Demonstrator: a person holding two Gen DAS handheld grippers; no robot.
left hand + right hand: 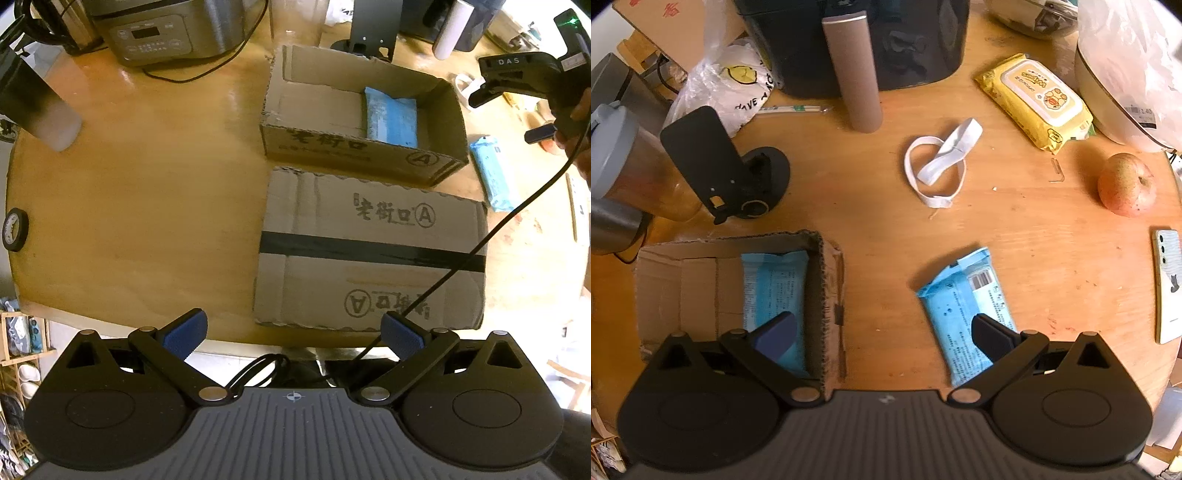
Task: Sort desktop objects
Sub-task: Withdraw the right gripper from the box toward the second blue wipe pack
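An open cardboard box (pixel 354 155) (pixel 827 291) holds one blue packet (pixel 391 116) (pixel 774 291). A second blue packet (pixel 964 306) (pixel 493 171) lies on the wooden table to the right of the box. My right gripper (pixel 884 338) is open and empty, above the box's right wall and the loose packet; it also shows in the left wrist view (pixel 509 114). My left gripper (pixel 293 334) is open and empty, at the table's near edge before a flattened cardboard sheet (pixel 369 251).
In the right wrist view: yellow wipes pack (pixel 1034 99), white elastic band (pixel 938 162), apple (pixel 1126 184), phone (pixel 1167 284), black stand (pixel 727 170), grey cylinder (pixel 855 70), cup (pixel 631 166). In the left wrist view: rice cooker (pixel 166 29), tape roll (pixel 14 229), dark tumbler (pixel 37 99).
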